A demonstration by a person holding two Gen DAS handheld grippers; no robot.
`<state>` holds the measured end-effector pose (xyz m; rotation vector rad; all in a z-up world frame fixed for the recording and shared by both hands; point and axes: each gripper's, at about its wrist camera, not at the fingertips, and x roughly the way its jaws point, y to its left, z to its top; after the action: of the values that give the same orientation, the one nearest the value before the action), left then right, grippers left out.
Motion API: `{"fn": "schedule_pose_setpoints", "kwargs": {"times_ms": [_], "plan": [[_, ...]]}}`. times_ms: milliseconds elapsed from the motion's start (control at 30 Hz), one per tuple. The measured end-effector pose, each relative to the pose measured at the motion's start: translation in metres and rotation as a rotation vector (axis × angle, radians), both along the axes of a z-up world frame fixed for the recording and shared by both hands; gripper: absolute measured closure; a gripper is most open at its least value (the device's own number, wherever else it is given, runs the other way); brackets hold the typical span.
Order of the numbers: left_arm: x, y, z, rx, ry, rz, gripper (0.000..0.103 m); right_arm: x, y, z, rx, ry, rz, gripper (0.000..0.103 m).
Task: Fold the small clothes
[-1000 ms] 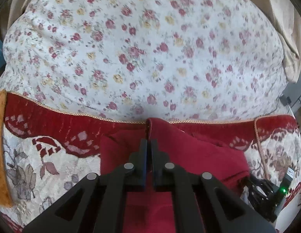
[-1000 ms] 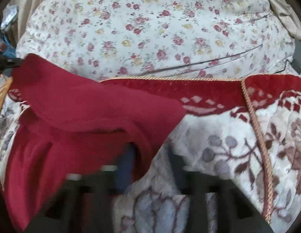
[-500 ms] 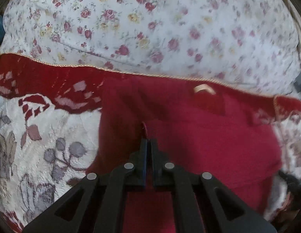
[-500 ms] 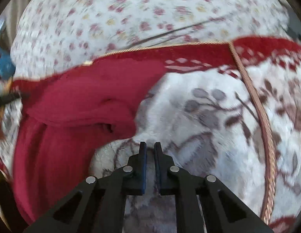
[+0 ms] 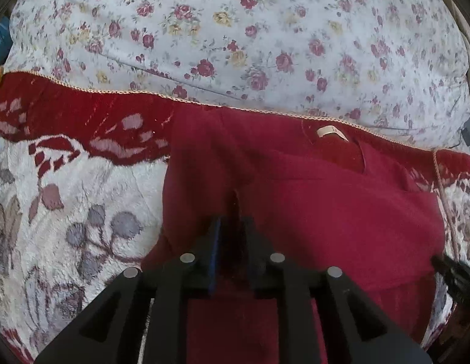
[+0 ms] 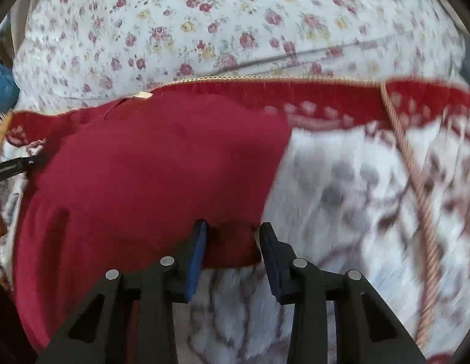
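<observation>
A dark red garment (image 5: 326,212) lies spread on a plush red-and-white blanket (image 5: 68,212), its neck label (image 5: 327,130) at the far edge. My left gripper (image 5: 233,227) is slightly open over the garment's left part, a small fabric ridge between its fingers. In the right wrist view the garment (image 6: 144,176) fills the left half. My right gripper (image 6: 233,236) is open, its fingers astride the garment's near right edge.
A white quilt with small roses (image 5: 250,30) rises behind the blanket. The blanket has a gold cord trim (image 6: 417,188) running along its right side. The other gripper's tip shows at the left edge of the right wrist view (image 6: 10,170).
The left gripper has parted slightly after being shut on the garment. The right gripper has gone from shut to open and moved left over the garment's edge. The garment now lies flatter.
</observation>
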<state>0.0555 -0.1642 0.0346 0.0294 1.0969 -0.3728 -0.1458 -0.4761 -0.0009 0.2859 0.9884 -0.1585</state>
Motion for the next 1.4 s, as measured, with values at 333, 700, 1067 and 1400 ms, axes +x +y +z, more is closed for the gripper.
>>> {"fn": "schedule_pose_setpoints", "kwargs": {"times_ms": [333, 700, 1067, 1400], "plan": [[-0.009, -0.004, 0.002, -0.012, -0.016, 0.003, 0.067, -0.015, -0.029, 0.028, 0.116, -0.063, -0.077, 0.056], [-0.015, -0.014, -0.001, 0.045, -0.073, -0.019, 0.057, 0.031, -0.019, 0.038, 0.087, -0.081, -0.093, 0.038], [-0.016, -0.013, 0.003, 0.061, -0.093, -0.027, 0.057, 0.007, -0.017, 0.007, 0.049, 0.039, -0.065, 0.038], [-0.035, 0.002, 0.021, 0.024, -0.082, -0.001, 0.039, 0.047, -0.033, 0.028, 0.112, -0.055, -0.098, 0.036]]}}
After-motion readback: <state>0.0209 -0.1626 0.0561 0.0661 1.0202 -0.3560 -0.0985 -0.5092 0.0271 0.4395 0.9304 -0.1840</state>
